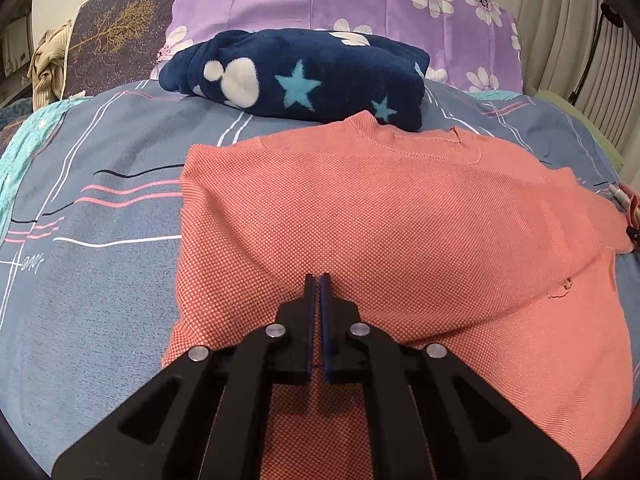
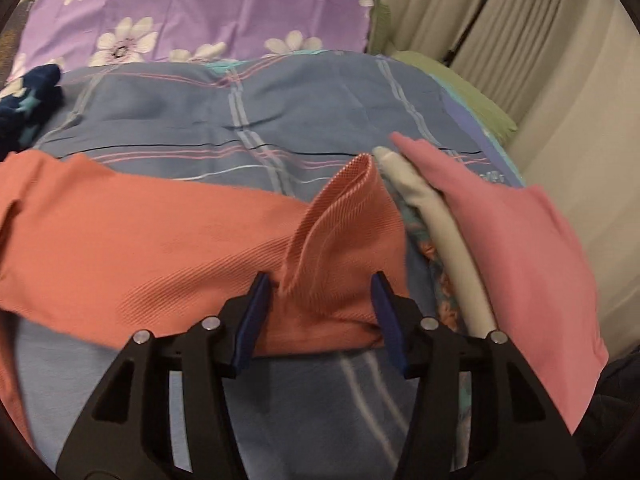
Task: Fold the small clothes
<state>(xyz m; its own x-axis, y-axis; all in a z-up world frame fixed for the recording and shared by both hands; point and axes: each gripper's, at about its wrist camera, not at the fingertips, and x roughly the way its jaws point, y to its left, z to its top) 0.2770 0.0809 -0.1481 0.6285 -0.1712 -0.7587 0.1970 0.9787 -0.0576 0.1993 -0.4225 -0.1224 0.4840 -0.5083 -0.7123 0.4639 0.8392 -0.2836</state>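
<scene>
A coral knit shirt [image 1: 400, 220] lies spread on the blue striped bedsheet [image 1: 100, 260], neck toward the pillows. My left gripper [image 1: 318, 278] is shut, its tips resting on the shirt's lower body; I see no cloth between them. In the right wrist view the shirt's sleeve [image 2: 340, 240] reaches in from the left, bunched, its ribbed cuff standing up. My right gripper [image 2: 320, 280] holds that bunched sleeve between its blue pads, and the sleeve's near edge hangs a little above the sheet.
A folded navy fleece with stars [image 1: 300, 76] sits just beyond the shirt's collar, with a purple floral pillow [image 1: 340, 0] behind it. A pink garment [image 2: 520, 248] and a pale grey one [image 2: 424, 208] lie right of the sleeve. Curtains [image 2: 540, 40] border the bed's right side.
</scene>
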